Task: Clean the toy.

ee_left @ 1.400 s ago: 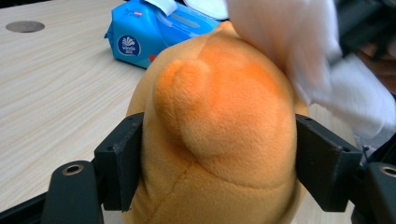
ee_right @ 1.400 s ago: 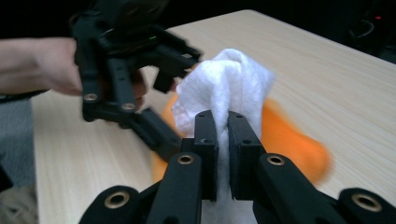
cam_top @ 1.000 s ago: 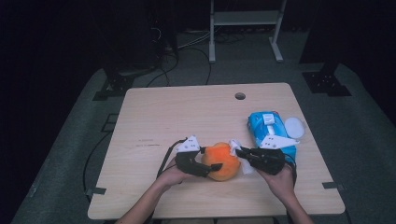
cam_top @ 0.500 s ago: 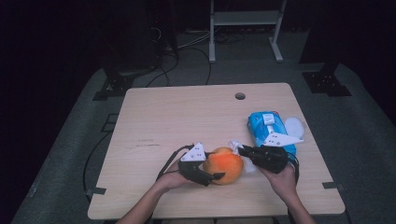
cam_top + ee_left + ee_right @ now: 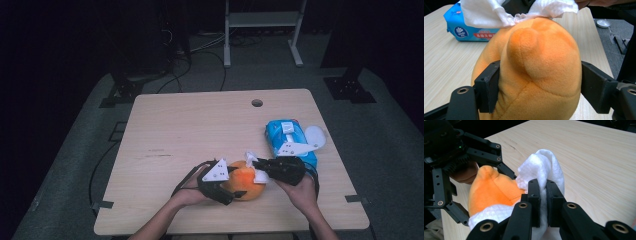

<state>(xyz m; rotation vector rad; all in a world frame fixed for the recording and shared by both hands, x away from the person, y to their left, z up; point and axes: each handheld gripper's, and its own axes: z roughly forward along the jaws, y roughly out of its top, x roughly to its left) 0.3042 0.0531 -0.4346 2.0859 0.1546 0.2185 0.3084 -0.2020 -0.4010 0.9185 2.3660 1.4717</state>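
Orange plush toy [image 5: 534, 72], round and soft, is sitting near the front edge of the pale wooden counter [image 5: 200, 125], yielding under the left hand-held gripper [image 5: 220, 182] that is squeezing its sides; it is probably light and best held across its middle. The right hand-held gripper [image 5: 543, 195] is pinching a white wet wipe [image 5: 549, 167] against its top. Its underside is staying hidden, and its face, if any, is not showing.

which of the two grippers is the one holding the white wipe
The right gripper: its jaws are pinched shut on the white wipe. The left gripper instead clamps the orange plush toy from both sides.
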